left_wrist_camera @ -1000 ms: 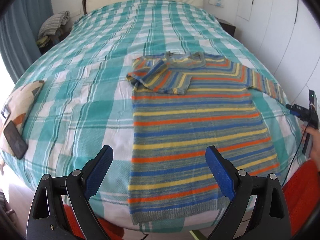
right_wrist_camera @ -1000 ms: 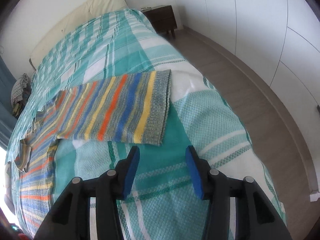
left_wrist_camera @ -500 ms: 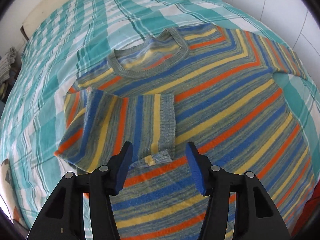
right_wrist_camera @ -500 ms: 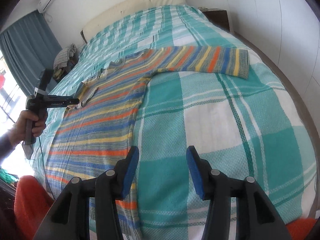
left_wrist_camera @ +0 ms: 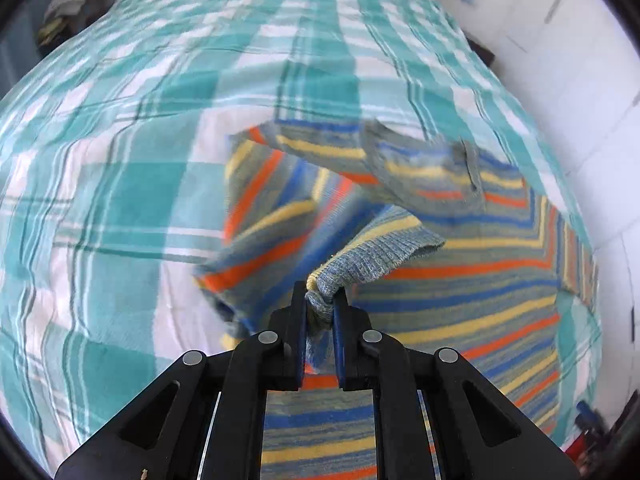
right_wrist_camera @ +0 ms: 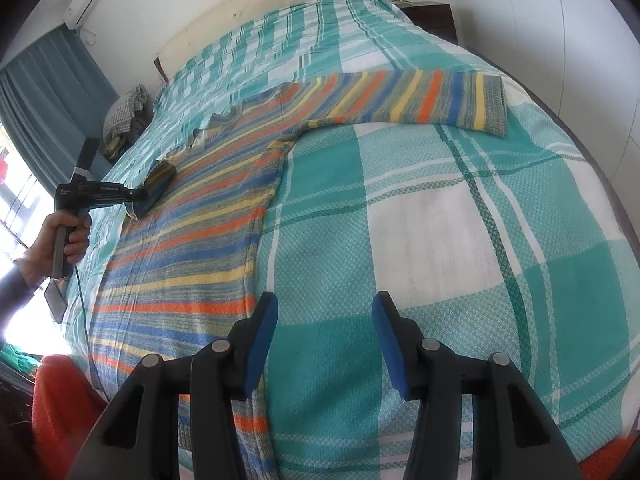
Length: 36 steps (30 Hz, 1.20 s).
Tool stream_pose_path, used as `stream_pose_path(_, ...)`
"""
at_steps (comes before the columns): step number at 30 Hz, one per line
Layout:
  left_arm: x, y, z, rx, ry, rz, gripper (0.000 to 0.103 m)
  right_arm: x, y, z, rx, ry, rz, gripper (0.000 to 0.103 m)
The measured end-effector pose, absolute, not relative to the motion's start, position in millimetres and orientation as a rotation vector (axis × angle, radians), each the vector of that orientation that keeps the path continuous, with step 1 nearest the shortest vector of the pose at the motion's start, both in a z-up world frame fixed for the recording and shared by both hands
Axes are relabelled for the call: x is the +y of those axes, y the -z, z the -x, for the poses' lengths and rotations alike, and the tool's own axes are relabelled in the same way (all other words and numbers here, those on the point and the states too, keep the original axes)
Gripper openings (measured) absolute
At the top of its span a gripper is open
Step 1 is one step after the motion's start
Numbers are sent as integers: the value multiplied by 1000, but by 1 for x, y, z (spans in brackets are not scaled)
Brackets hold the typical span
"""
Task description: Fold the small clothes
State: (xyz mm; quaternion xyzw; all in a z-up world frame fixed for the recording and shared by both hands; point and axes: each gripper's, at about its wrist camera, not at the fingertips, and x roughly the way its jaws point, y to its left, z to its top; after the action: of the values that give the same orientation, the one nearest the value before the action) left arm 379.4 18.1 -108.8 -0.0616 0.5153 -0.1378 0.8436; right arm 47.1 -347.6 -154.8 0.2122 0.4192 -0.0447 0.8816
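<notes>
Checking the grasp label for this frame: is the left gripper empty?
No. In the left wrist view the left gripper is clamped on the ribbed cuff of the striped sweater's folded sleeve.

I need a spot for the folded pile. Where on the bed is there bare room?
Free: the checked blanket between the sweater body, its outstretched sleeve and the right gripper. Also toward the headboard. Crowded: where the left gripper pinches the cuff.
</notes>
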Motion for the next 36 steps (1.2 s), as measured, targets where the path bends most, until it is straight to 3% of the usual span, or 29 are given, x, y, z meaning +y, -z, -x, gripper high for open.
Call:
stream_pose_path(3,128,110,-384,1050,-3,449,9,-348,153,-45,864,95,-440,50)
stream_pose_path(6,184,134,-383,1101,-169,514,9,-347,155,-48,871,88,-435,50)
stream_pose_path(21,237,175,-364,1105,-364,470,6,-339,167,-55,925,102,-386,50)
stream_pose_path(24,248,182,-356,1114,-317,542,9,-338,169,-57,935,100,-379,50)
stream_pose_path(28,266,179,-342,1100,-271,656,19,-338,171,-58,940,95,-379,50)
stream_pose_path(30,273,170,-339,1063,-253,677,38,-338,171,-58,941,95,-379,50)
stream_pose_path(31,277,164,-337,1030,-255,687,60,-338,171,-58,942,95,-379,50)
stream_pose_path(32,283,158,-336,993,-279,692,75,-338,172,-58,943,95,-378,50)
stream_pose_path(36,300,155,-345,929,-313,728,81,-335,173,-59,948,101,-366,50)
